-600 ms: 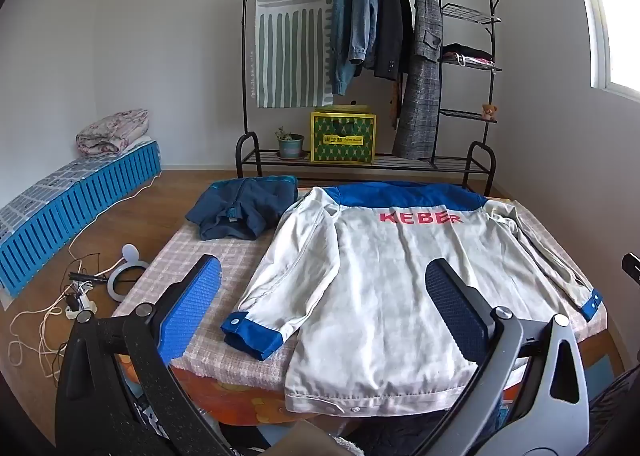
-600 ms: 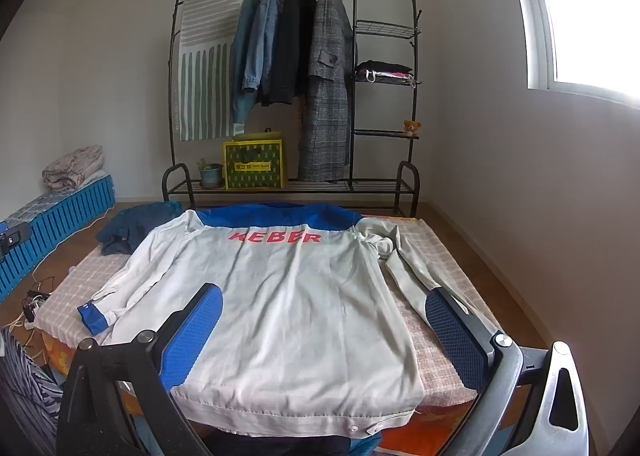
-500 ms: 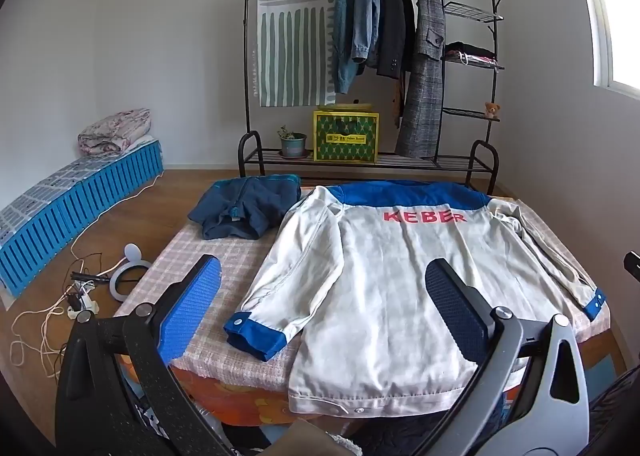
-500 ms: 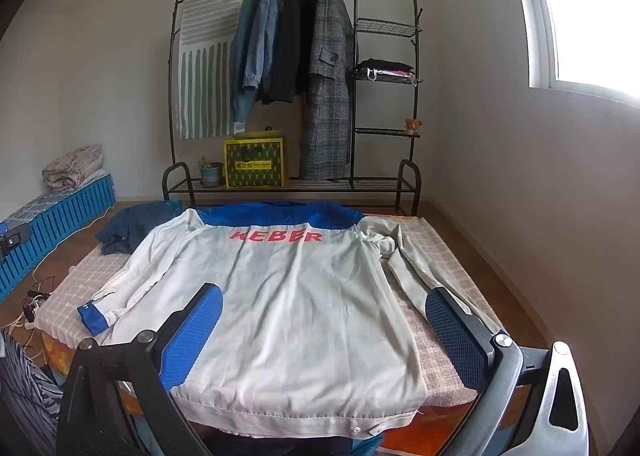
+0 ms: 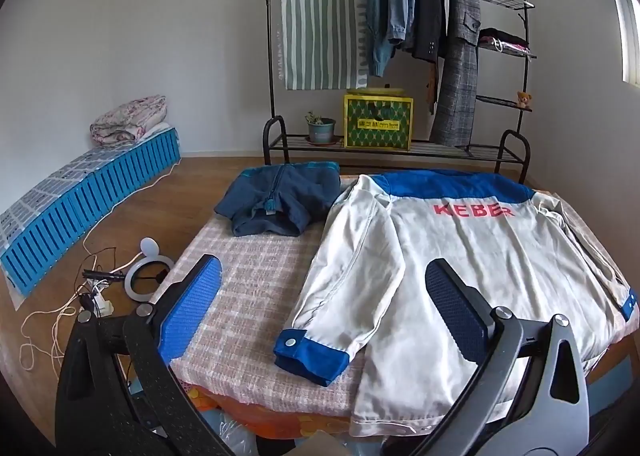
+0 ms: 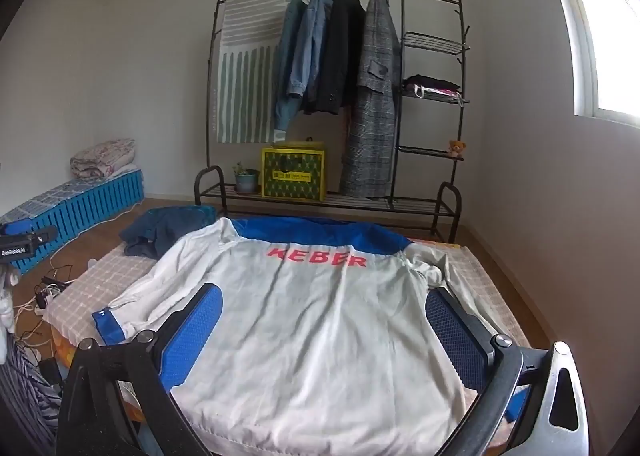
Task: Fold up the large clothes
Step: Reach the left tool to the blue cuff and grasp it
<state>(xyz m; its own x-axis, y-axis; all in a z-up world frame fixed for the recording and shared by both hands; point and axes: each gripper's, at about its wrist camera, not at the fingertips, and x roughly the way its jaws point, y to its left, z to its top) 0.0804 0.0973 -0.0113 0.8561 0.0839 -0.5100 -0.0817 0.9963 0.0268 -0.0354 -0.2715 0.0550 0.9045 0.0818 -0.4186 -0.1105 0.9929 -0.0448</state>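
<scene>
Two grippers are seen, one per wrist view: left gripper (image 5: 320, 292) and right gripper (image 6: 322, 316), each with two blue textured pads on black fingers, jaws wide apart, nothing between the pads, both held above the near edge of the bed.

Two garments are laid on the bed. One large white work jacket with blue yoke, blue cuffs and red "KEBER" lettering (image 5: 472, 268) (image 6: 316, 320) is spread back-up across centre and right of the frame, hem at the near edge. Its two sleeves lie down the sides; one blue snap cuff (image 5: 310, 356) rests lower centre in the left view. One dark blue crumpled garment (image 5: 280, 203) (image 6: 168, 228) is at the far left corner, just beside the jacket's shoulder.

Bed surface: pink-and-white checked cover (image 5: 248, 296) over an orange layer.

One black metal clothes rack (image 5: 400, 55) (image 6: 340, 95) stands against the far wall. Four hung coats and one green-striped cloth (image 5: 320, 15) are counted on its rail. On its bottom shelf: one yellow-green patterned box (image 5: 378, 123) and one small potted plant (image 5: 320, 127). Side shelves hold folded dark clothes and one small teddy bear (image 5: 523, 99).

Room: white walls, wood floor, window at upper right. A row of blue slatted crates (image 5: 88, 195) runs along the left wall, with one folded floral quilt (image 5: 128, 125) on top. A white ring light (image 5: 148, 276) and tangled cables lie on the floor at left.
</scene>
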